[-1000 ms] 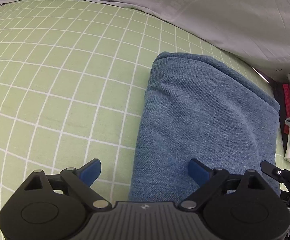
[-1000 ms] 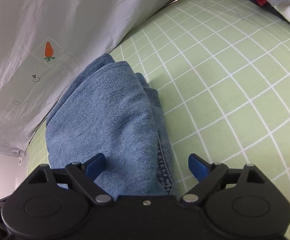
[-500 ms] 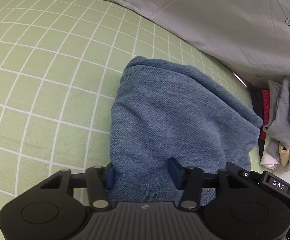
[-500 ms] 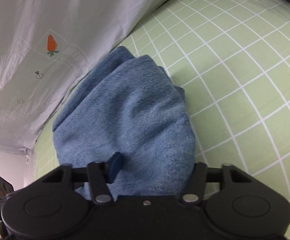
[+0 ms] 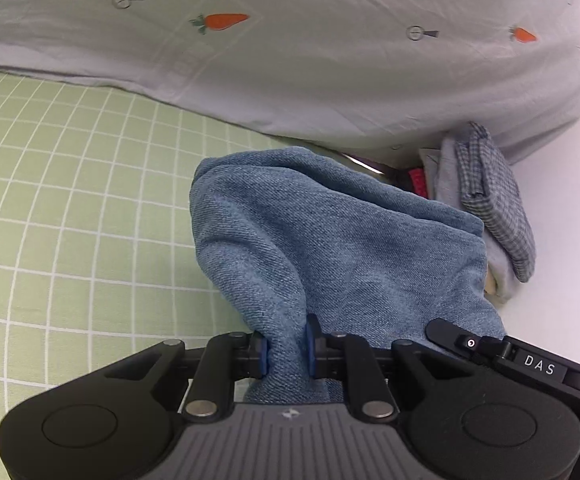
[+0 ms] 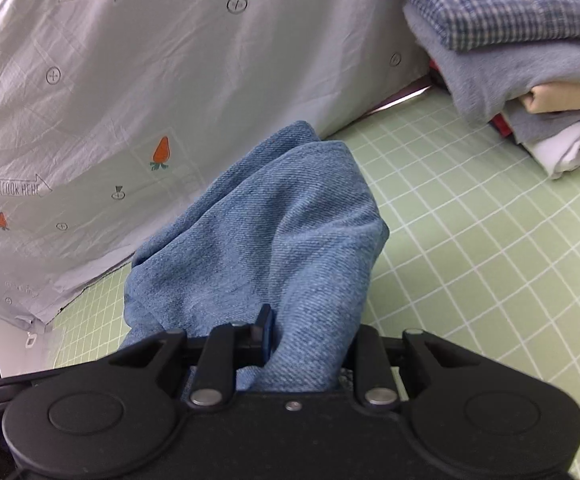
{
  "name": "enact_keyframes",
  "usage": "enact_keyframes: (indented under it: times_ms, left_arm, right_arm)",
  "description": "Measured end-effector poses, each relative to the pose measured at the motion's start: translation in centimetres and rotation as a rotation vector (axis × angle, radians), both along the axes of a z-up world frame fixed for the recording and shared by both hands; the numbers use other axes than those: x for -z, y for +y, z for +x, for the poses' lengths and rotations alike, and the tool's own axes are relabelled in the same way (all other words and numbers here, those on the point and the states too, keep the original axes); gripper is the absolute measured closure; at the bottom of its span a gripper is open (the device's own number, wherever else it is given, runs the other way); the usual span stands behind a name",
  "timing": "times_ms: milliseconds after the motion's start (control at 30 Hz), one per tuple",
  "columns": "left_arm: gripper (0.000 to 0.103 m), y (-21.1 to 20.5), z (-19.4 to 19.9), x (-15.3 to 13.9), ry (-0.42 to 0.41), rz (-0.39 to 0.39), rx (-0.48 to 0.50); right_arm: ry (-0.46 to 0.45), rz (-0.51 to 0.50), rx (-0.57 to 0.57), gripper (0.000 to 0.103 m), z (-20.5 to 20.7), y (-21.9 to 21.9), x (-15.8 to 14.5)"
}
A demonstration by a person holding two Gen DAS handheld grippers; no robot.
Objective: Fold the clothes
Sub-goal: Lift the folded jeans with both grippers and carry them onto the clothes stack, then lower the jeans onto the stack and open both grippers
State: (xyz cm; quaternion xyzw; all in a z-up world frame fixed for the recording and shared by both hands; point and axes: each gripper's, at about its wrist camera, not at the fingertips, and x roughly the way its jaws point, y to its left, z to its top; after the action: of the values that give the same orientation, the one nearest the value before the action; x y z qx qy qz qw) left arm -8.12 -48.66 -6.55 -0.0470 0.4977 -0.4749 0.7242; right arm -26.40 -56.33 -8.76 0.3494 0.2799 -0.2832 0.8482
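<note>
- Left gripper (image 5: 286, 346): fingers pinching folded denim garment (image 5: 341, 248), frame centre.
- Right gripper (image 6: 301, 340): likewise pinching denim.
- Risk: thick layers slipping out, fold unravelling.

Green checked bed (image 5: 70, 208) bears stacked clothes (image 6: 537, 92), grey sheet (image 5: 329, 60)

**Layout: bed**

Jeans (image 5: 329, 248) sit mid-bed on the sheet (image 5: 70, 208), pinched between left tongs (image 5: 286, 346) and right tongs (image 6: 305, 338). Duvet (image 5: 309, 60) lies behind. Stack of folded clothes (image 6: 529, 60) sits right of the jeans, beside the duvet's edge.
</note>
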Motion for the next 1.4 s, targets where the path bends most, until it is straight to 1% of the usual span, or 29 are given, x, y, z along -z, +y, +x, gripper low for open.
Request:
enact_keyframes:
  times_ms: [133,233,333,433,500,600,667,733,833,933,1000,1067,1100,1133,1167,1200,1233,1267,1300,1333,1367,1400]
  left_arm:
    - [0.085,-0.9,-3.4,-2.8,-0.056,-0.034,0.096]
    - [0.085,-2.1,-5.6,-4.4,-0.085,-0.059,0.155]
    - [0.085,-4.2,-7.3,-5.5,-0.091,-0.081,0.187]
    - [0.085,-6.3,-8.9,-6.5,-0.094,-0.111,0.209]
    - [0.085,-6.7,-10.0,-6.9,-0.102,-0.142,0.219]
    - [0.085,-6.4,-10.1,-6.6,-0.125,-0.21,0.202]
    - [0.086,-6.3,-8.9,-6.1,-0.131,-0.252,0.187]
    - [0.085,-7.5,-6.8,-5.6,-0.148,-0.306,0.179]
    - [0.086,-13.5,-7.7,-8.5,-0.16,-0.385,0.16]
    - [0.086,-19.0,-8.4,-11.3,-0.204,-0.425,0.136]
    - [0.085,-22.3,-7.5,-11.5,-0.222,-0.411,0.096]
    - [0.083,-25.6,-6.5,-11.6,-0.24,-0.39,0.054]
    - [0.078,-26.9,-5.8,-10.4,-0.257,-0.326,0.025]
    - [0.075,-28.2,-5.0,-9.3,-0.274,-0.262,-0.005]
    - [0.075,-29.6,-4.3,-8.1,-0.291,-0.197,-0.034]
    - [0.075,-30.9,-3.5,-7.0,-0.308,-0.133,-0.063]
    - [0.075,-32.1,-2.8,-5.9,-0.325,-0.076,-0.089]
    - [0.074,-32.4,-2.5,-5.3,-0.348,-0.067,-0.093]
    - [0.069,-32.3,-2.6,-5.2,-0.366,-0.08,-0.079]
    - [0.063,-32.2,-2.7,-5.0,-0.385,-0.093,-0.065]
    - [0.059,-32.2,-2.9,-4.8,-0.402,-0.103,-0.052]
    - [0.055,-32.4,-3.1,-4.5,-0.411,-0.089,-0.043]
  right_arm:
    - [-0.014,-0.049,0.104,0.081,-3.7,1.4,-1.9]
    - [-0.029,-0.071,0.168,0.081,-6.6,2.0,-2.2]
    - [-0.064,-0.056,0.217,0.081,-10.1,1.0,-2.7]
    - [-0.09,-0.077,0.232,0.081,-12.9,-1.3,-3.5]
    - [-0.116,-0.098,0.236,0.081,-14.5,-3.7,-4.4]
    - [-0.165,-0.15,0.223,0.081,-16.6,-8.6,-6.7]
    - [-0.197,-0.202,0.203,0.081,-17.9,-12.5,-8.9]
    - [-0.229,-0.254,0.183,0.081,-19.2,-16.4,-11.0]
    - [-0.273,-0.321,0.166,0.081,-19.9,-22.7,-14.2]
    - [-0.301,-0.38,0.136,0.081,-19.5,-28.4,-17.2]
    - [-0.307,-0.403,0.116,0.08,-18.1,-31.9,-18.0]
    - [-0.294,-0.406,0.108,0.075,-15.5,-35.4,-17.4]
    - [-0.25,-0.426,0.098,0.07,-13.8,-36.9,-16.2]
    - [-0.203,-0.446,0.09,0.058,-12.0,-38.4,-14.9]
    - [-0.11,-0.475,0.099,0.052,-9.9,-39.3,-13.3]
    - [-0.025,-0.541,0.115,0.045,-8.6,-39.6,-12.0]
    - [0.06,-0.606,0.131,0.045,-7.2,-39.8,-10.7]
    - [0.142,-0.673,0.148,0.045,-5.9,-39.9,-9.5]
    - [0.163,-0.764,0.178,0.044,-5.5,-39.2,-9.1]
    - [0.15,-0.842,0.215,0.039,-5.6,-38.2,-9.2]
    - [0.136,-0.917,0.251,0.037,-5.6,-37.2,-9.4]
    - [0.092,-0.94,0.266,0.035,-5.9,-36.4,-9.6]
